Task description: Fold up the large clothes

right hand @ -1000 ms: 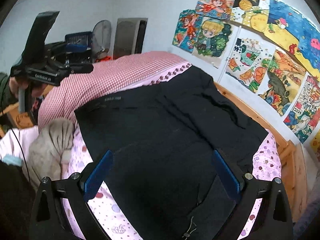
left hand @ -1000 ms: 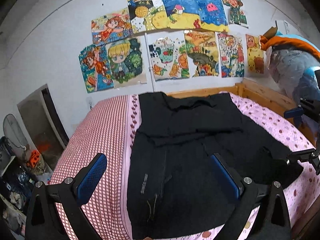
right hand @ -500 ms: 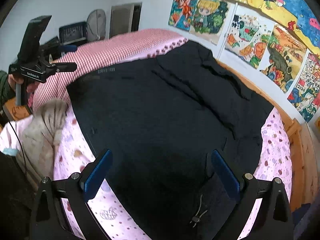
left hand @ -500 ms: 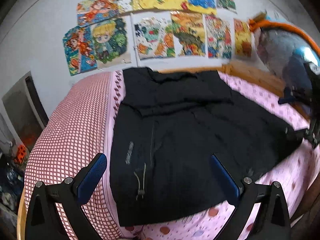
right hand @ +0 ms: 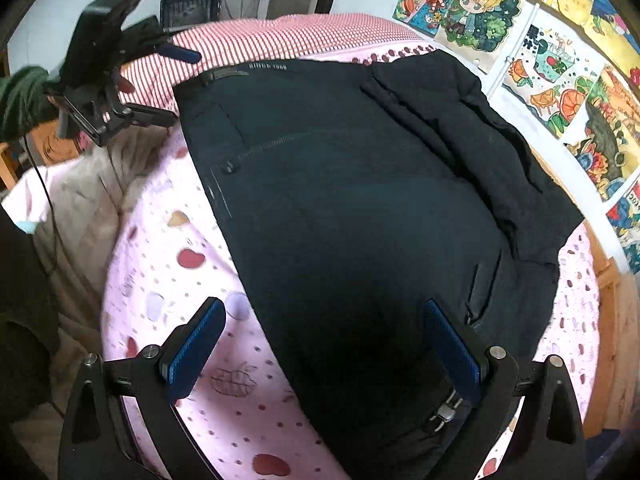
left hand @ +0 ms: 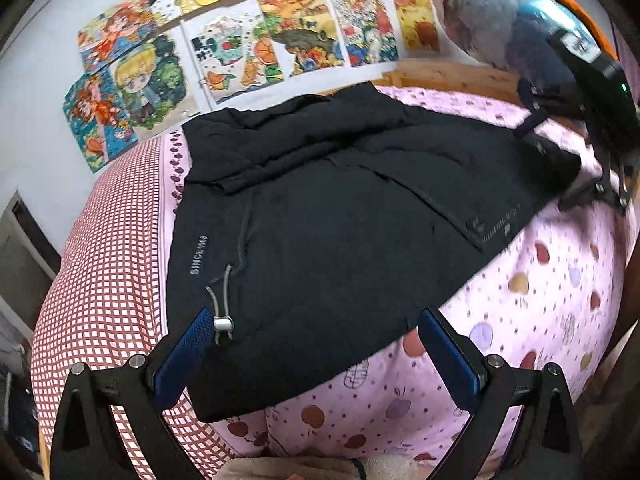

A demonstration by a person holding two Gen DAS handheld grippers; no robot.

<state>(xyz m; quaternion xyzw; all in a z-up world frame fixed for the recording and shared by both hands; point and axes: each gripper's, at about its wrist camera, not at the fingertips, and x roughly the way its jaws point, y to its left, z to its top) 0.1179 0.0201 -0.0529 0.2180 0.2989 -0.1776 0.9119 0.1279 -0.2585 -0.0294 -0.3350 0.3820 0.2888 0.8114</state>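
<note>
A large black jacket (left hand: 340, 232) lies spread flat on the bed, with its collar toward the wall and its hem toward me. My left gripper (left hand: 316, 356) is open low over the near hem, beside the drawcord toggle (left hand: 223, 323). In the right wrist view the jacket (right hand: 360, 200) fills the middle. My right gripper (right hand: 324, 348) is open over its other hem corner, one finger above the pink sheet. Each view shows the other gripper: the right gripper (left hand: 560, 164) at the jacket's far right corner and the left gripper (right hand: 172, 86) at the upper left, both with jaws apart.
The bed has a pink spotted sheet (left hand: 540, 300) and a red checked cover (left hand: 108, 260) on its left side. Drawings (left hand: 240, 52) cover the wall behind a wooden bed frame (left hand: 448, 74). A beige cloth (right hand: 80, 200) hangs at the bed's edge. A fan (right hand: 240, 0) stands behind.
Both grippers have dropped lower and closer to the jacket's hem corners. They stay open. The jacket itself has not moved.
</note>
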